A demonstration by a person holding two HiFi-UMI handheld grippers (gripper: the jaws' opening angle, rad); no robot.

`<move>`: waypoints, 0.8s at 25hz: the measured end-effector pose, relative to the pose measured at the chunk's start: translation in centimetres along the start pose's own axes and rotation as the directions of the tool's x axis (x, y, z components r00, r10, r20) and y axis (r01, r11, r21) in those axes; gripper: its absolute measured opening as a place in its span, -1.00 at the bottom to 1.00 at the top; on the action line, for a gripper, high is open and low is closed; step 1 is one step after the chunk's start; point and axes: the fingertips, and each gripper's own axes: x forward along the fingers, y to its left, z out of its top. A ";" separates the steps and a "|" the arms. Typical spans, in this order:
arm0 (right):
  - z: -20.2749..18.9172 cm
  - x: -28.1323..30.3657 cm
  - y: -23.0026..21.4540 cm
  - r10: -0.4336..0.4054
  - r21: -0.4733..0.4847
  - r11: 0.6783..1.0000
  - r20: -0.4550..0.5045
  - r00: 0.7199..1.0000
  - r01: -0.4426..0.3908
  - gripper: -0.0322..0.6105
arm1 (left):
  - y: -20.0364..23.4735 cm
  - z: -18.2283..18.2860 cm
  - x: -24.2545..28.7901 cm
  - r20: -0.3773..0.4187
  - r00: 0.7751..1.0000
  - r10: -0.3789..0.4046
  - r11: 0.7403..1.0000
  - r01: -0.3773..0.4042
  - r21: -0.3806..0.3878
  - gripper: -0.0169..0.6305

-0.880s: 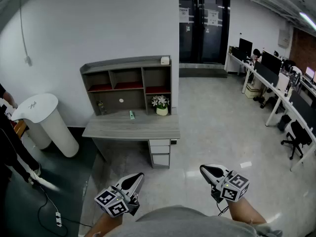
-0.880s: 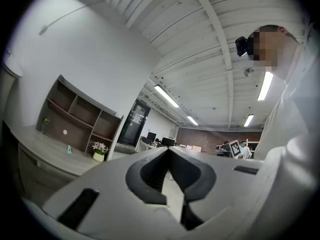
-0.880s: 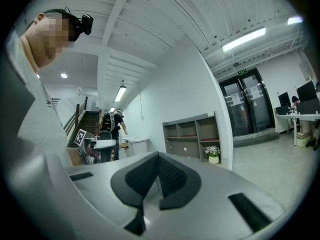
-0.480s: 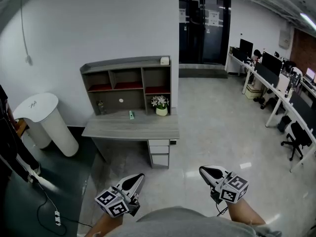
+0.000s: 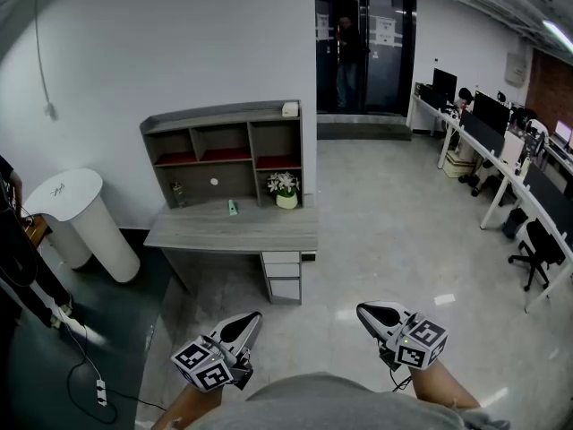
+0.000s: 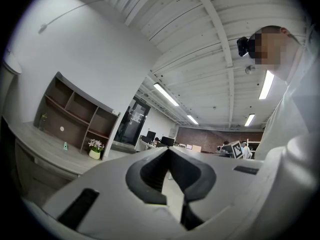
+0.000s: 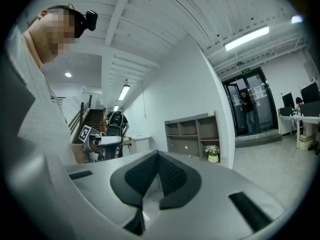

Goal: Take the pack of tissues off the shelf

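Observation:
The pack of tissues (image 5: 289, 108), small and pale, lies on the top right corner of the grey shelf unit (image 5: 224, 155), which stands on a grey desk (image 5: 228, 231) against the white wall. Both grippers hang low near the person's body, far from the shelf. My left gripper (image 5: 253, 317) is shut with nothing in it, its jaws meeting at the tip (image 6: 167, 149). My right gripper (image 5: 360, 310) is also shut and empty (image 7: 158, 154). The shelf unit (image 6: 75, 116) (image 7: 192, 134) shows small and distant in both gripper views.
A potted white flower (image 5: 286, 188) and a small green object (image 5: 232, 207) sit on the desk. Under it is a drawer unit (image 5: 282, 276). A white round stand (image 5: 76, 218) and a person (image 5: 18, 267) are at left. Office desks (image 5: 501, 168) line the right; someone stands at the glass door (image 5: 345, 56).
The desk and shelf have slid slightly left in the head view. A person has appeared behind the glass door. Both grippers stay low and shut.

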 end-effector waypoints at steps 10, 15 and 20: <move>-1.0 -6.2 -3.4 0.038 -0.004 0.999 -0.009 0.999 -0.038 -0.84 | -4.7 -2.1 4.8 0.005 1.000 0.021 1.000 -0.021 -0.007 -0.91; -2.3 -7.9 -5.1 0.048 0.013 0.999 -0.032 0.998 -0.048 -0.83 | -6.1 -3.8 7.0 -0.016 1.000 0.020 1.000 -0.021 -0.020 -0.91; -3.2 -8.2 -6.8 0.051 0.036 0.998 -0.034 0.998 -0.050 -0.83 | -6.0 -4.7 8.4 -0.036 0.999 0.021 0.999 -0.022 -0.033 -0.91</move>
